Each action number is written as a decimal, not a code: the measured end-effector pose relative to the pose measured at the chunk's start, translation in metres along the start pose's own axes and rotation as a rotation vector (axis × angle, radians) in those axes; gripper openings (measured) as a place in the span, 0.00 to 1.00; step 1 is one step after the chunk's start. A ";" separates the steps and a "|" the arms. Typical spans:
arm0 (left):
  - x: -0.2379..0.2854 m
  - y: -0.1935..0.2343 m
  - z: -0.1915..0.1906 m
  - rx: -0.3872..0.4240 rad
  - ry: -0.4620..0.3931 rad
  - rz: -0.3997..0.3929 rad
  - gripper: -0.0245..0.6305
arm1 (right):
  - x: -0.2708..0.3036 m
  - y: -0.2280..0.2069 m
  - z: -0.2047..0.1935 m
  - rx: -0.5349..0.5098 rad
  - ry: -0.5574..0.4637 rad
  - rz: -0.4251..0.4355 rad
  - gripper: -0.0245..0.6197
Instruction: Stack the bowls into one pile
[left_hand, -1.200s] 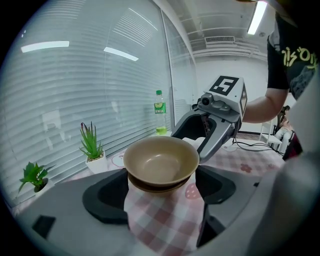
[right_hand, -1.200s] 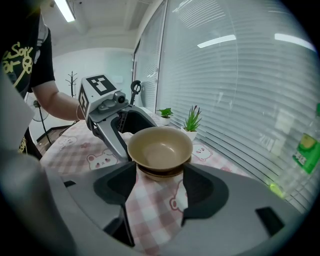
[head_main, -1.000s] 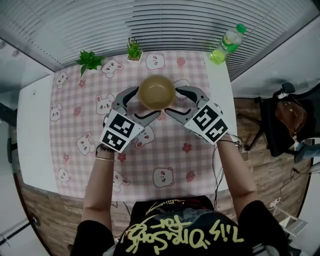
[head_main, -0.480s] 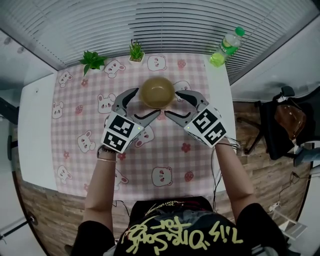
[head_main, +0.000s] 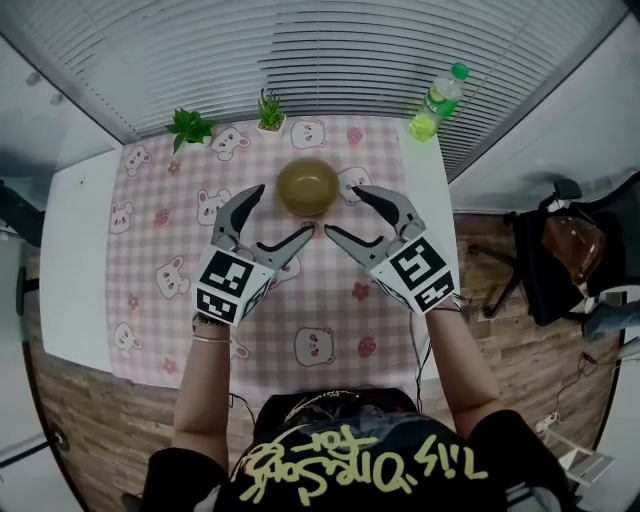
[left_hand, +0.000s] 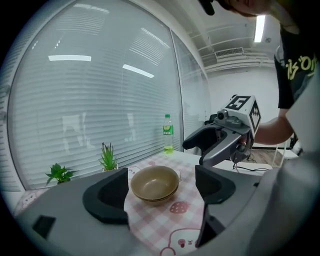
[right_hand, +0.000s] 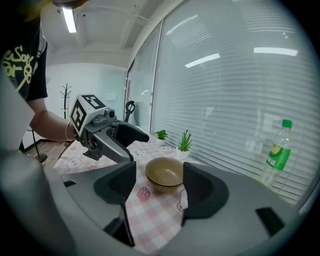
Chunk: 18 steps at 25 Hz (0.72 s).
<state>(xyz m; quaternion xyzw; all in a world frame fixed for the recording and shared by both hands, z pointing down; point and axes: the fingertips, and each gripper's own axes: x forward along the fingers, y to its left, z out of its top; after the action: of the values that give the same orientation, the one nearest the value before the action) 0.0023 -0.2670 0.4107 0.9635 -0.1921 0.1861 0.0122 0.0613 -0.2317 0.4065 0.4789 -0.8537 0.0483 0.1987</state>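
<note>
**Both grippers wide open, bowl pile just ahead of the jaws**

In the head view the pile of olive-brown glossy round bowls (head_main: 307, 187) reads as one plain circle. It sits just beyond the tips of the left gripper (head_main: 283, 212) and the right gripper (head_main: 346, 212), between the two and touched by neither.

The gripper views add what the top-down look hides: smooth rims nested one inside another, so several bowls are stacked, though I cannot tell how many. Each gripper view frames the pile through the gap of its own jaws, ahead of the dark, matte, rounded pads. Both pairs of jaws stand wide apart with nothing between them.

The left gripper view also catches the other gripper from the side, grey and angular, with its black-and-white marker cube (left_hand: 243, 107).

The bowls rest on a pink-and-white checked cloth (head_main: 160, 250) printed with bears and strawberries. Farther beyond the jaws stand two small potted green plants (head_main: 190, 127) and a green-capped clear plastic bottle (head_main: 435, 100).
</note>
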 end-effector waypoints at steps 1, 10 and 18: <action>-0.006 -0.001 0.006 -0.002 -0.014 0.011 0.68 | -0.006 0.000 0.006 0.005 -0.023 -0.012 0.50; -0.053 -0.020 0.055 -0.019 -0.147 0.093 0.66 | -0.061 0.011 0.059 0.021 -0.214 -0.046 0.50; -0.087 -0.048 0.095 -0.037 -0.255 0.142 0.54 | -0.108 0.021 0.096 -0.014 -0.348 -0.066 0.31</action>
<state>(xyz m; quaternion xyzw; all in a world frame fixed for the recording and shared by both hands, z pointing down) -0.0208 -0.1993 0.2928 0.9630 -0.2630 0.0591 -0.0079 0.0653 -0.1603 0.2792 0.5063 -0.8594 -0.0478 0.0530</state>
